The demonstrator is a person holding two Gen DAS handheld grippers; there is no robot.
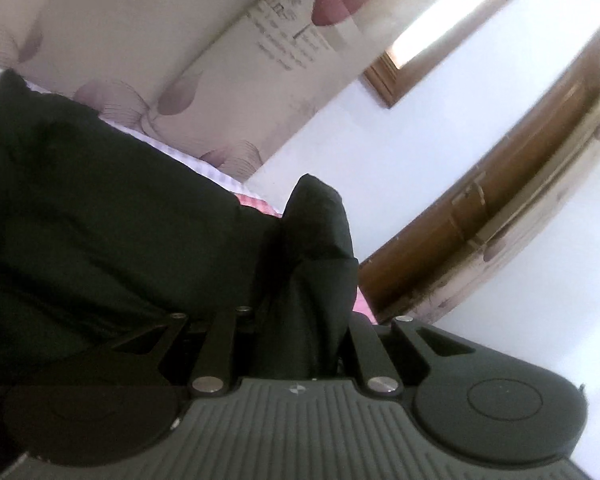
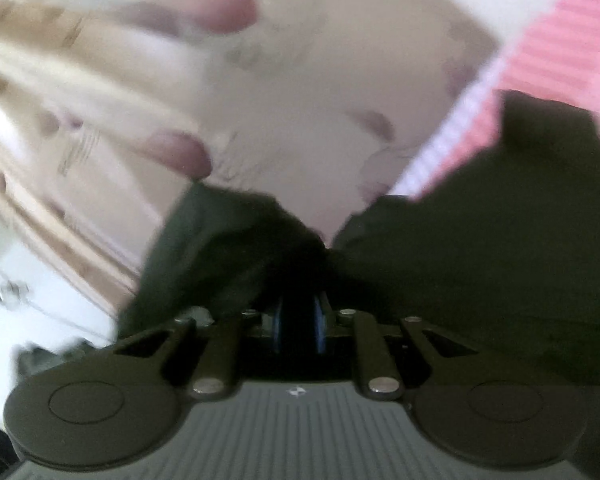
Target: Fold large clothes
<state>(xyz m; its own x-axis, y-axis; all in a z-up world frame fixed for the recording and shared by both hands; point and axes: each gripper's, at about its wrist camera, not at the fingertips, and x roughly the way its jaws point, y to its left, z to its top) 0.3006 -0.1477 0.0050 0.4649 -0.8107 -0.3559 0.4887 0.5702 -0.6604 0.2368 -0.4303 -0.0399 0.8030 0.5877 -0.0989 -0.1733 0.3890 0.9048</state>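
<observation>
Centrally, left gripper [image 1: 300, 320] clamped on dark garment [image 1: 100, 220], bunched lower centre, spreading left over pink checked bed [image 1: 256, 200]. Right gripper [image 2: 298, 320] pinching same garment [image 2: 480, 260], lower centre.

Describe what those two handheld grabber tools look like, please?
Both match: the left gripper and right gripper have dark grey ribbed bodies bearing a small white logo, round discs either side, and black linkage bars with silver pins. Blue finger pads show on the right one.
</observation>
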